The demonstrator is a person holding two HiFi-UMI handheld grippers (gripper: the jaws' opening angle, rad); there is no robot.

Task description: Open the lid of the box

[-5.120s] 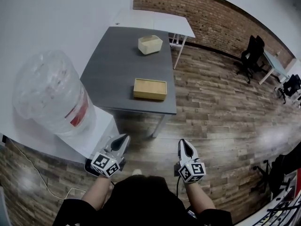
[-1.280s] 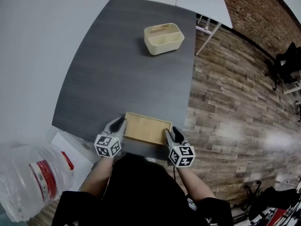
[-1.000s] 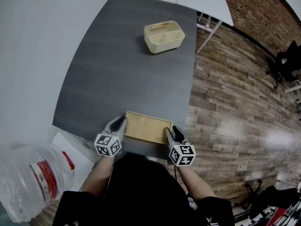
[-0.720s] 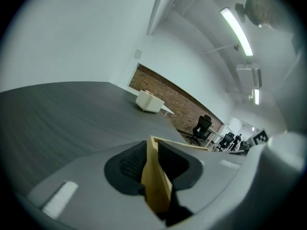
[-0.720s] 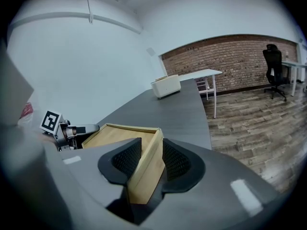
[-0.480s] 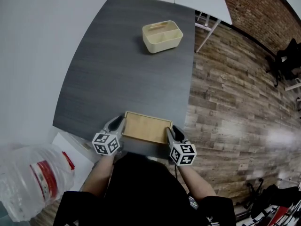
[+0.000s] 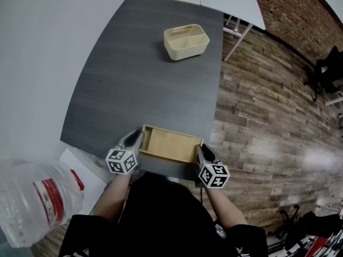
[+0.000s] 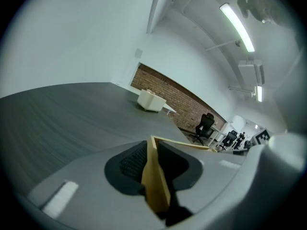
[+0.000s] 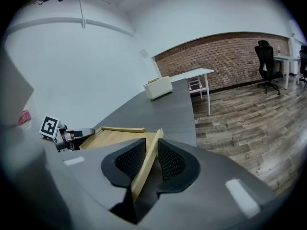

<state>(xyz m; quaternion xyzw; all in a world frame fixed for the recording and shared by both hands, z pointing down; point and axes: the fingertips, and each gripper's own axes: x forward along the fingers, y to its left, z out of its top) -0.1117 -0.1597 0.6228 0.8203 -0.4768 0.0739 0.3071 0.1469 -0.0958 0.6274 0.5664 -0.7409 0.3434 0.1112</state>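
Gripping from both ends, the two claws are working on the wooden box (image 7: 169,145), which is sitting at the near edge of the dark table (image 7: 134,63), right in front of the person. The left gripper (image 7: 135,140) is pinching a thin upright wooden wall at the left end, and its pads are pressing on both faces of it in the left gripper view. The right gripper (image 7: 201,152) is closing its jaws on the matching wall at the right end, with that slat running slantwise between the pads and apparently touching both.

Taking the piece at opposite ends is probably keeping it level as it comes up, so it is not jamming on one side. I am judging the held part to be the lid (image 9: 117,134). It is showing a raised rim around a sunken panel, and whether it is already clear of the base I cannot tell.

The cream bin (image 7: 186,42) is standing well apart at the far side of the table, out of the way.
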